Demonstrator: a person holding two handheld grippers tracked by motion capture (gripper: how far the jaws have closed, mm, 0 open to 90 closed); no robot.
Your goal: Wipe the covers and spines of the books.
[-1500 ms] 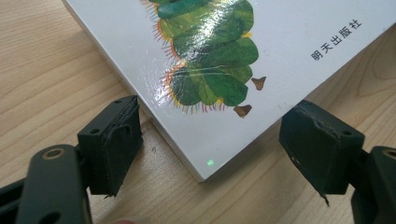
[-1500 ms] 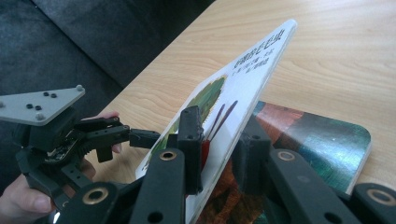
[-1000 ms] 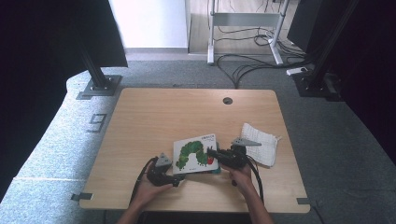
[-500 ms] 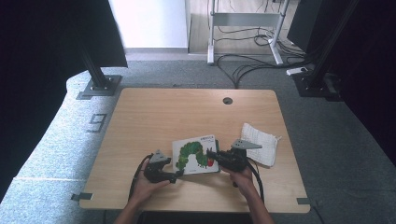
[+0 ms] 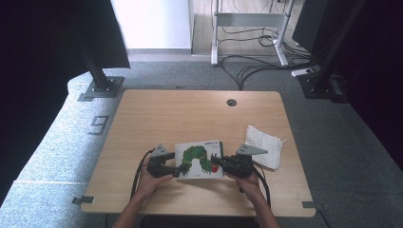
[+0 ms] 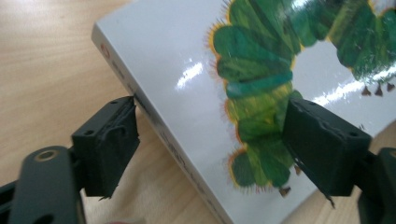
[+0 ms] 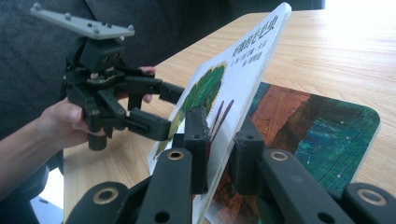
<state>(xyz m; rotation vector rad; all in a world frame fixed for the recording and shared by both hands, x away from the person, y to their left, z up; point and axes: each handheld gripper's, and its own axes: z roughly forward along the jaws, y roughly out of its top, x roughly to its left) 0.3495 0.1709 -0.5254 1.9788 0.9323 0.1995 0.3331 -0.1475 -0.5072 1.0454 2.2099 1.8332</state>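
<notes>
Right tool (image 7: pixel 218 149) pinches the front cover (image 7: pixel 243 70) of the picture book (image 5: pixel 199 159) at its free edge; jaws just finished closing on it. The cover is raised at a steep tilt, with the painted inner pages (image 7: pixel 322 126) lying flat on the surface (image 5: pixel 199 114). Left tool (image 6: pixel 210 144) has jaws spread, straddling the book's spine-side corner with no pad pressing. The spine runs along the book's left edge, so opening likely means swinging the cover leftward over that hinge, toward the left tool. A white cloth (image 5: pixel 263 140) lies just right of the right tool.
</notes>
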